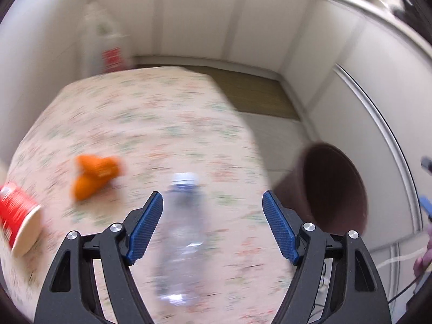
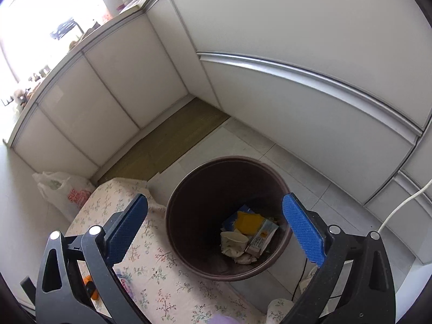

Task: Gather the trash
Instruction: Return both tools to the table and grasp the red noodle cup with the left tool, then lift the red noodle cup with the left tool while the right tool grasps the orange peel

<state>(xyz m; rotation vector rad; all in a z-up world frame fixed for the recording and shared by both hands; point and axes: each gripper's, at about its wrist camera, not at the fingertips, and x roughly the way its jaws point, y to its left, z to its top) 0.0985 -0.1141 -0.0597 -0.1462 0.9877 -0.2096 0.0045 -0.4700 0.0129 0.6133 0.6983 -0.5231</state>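
In the left wrist view a clear plastic bottle [image 1: 181,237] with a white cap lies on the floral tablecloth [image 1: 151,124], between the blue pads of my open left gripper [image 1: 212,205]. Orange peel [image 1: 94,178] lies to the left, and a red paper cup [image 1: 16,216] lies on its side at the far left. The brown trash bin [image 1: 332,189] stands beside the table's right edge. In the right wrist view my right gripper [image 2: 214,210] is open and empty above the bin [image 2: 189,189], which holds a yellow wrapper [image 2: 248,222], a carton and crumpled paper.
White cabinet fronts [image 2: 297,102] surround the tiled floor. A white plastic bag [image 2: 64,191] sits behind the table's far corner. A white cable [image 2: 399,208] runs along the right. The left wrist view is motion-blurred.
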